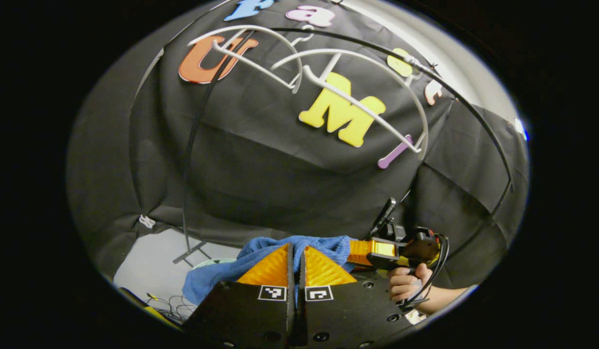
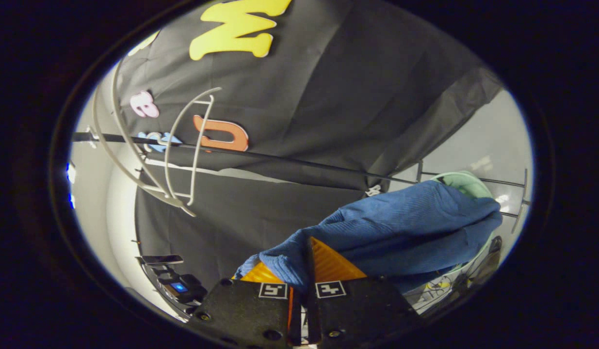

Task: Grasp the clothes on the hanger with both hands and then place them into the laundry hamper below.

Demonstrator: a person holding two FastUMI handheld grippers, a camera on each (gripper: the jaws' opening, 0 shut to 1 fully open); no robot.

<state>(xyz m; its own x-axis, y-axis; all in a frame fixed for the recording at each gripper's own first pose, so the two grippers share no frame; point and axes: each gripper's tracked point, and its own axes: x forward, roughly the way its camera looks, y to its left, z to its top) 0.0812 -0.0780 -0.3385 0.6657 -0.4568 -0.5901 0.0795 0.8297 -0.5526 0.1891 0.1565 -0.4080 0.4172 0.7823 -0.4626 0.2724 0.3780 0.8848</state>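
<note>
- Black cloth wall (image 1: 260, 165) hangs behind everything, with pale grey floor (image 1: 149, 264) showing below its hem in the left gripper view.
- A thin dark rail (image 1: 474, 116) of a clothes rack arcs across the cloth, and two bare white hangers (image 1: 362, 109) dangle from it.
- The left tool (image 1: 296, 264) has its fingers drawn almost together, a fold of the blue garment (image 1: 221, 278) pinched in the slim gap between them.
- Beyond it, the left gripper view takes in the right tool (image 1: 372, 249) from the side, gripped by a person's hand (image 1: 405, 286); its tip reaches into the same blue cloth.
- The right gripper view shows the right tool (image 2: 303, 271) closed narrow on the garment (image 2: 406, 232), which drapes over one finger and spreads away to the right.
- That view also catches a pale green hamper (image 2: 461, 184), its rim peeking from behind the far end of the garment, near the rack's feet on the floor (image 2: 474, 145).
- The hangers (image 2: 178, 155) appear there too, well apart from the garment.
</note>
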